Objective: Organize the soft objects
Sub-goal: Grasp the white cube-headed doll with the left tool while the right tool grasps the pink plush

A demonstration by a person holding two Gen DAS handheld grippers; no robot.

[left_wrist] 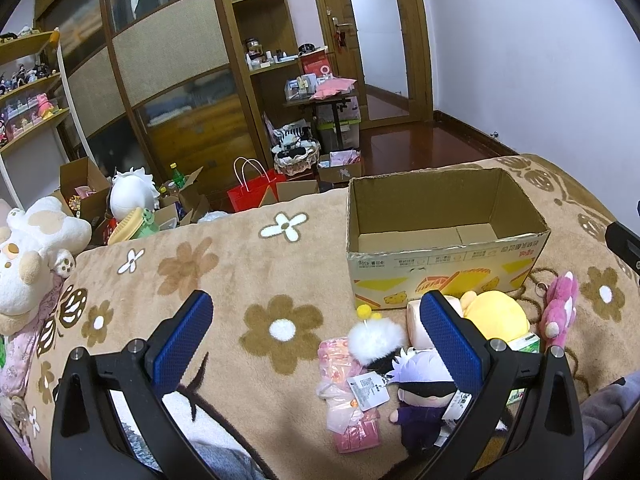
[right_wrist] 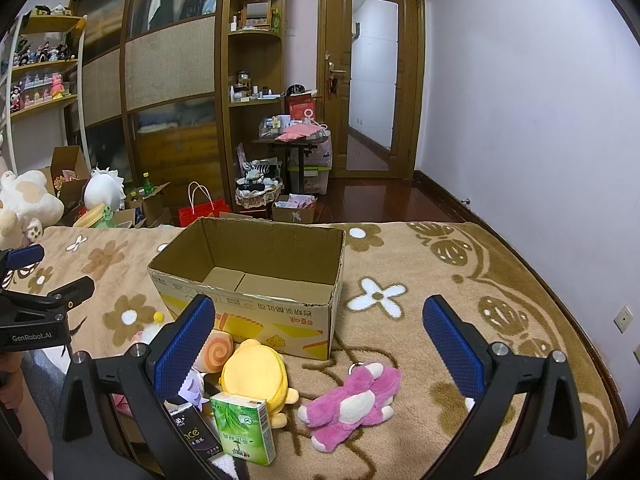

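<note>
Both claws stood wide open and held nothing: the right claw (right_wrist: 320, 344) hovered over the pink plush (right_wrist: 352, 402), the left claw (left_wrist: 316, 328) over the white-haired doll (left_wrist: 420, 392). The toys lay on the flowered blanket (right_wrist: 400, 320) just before the empty cardboard box (right_wrist: 248, 280). The pink plush looked light, squashy and unbreakable, best pinched across its belly; its long axis ran from near-left up to far-right, keyring end toward the box

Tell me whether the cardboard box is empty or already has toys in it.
Empty. The cardboard box shows only its bare bottom flaps in both views; the pink plush and yellow plush lie outside, on the blanket.
</note>
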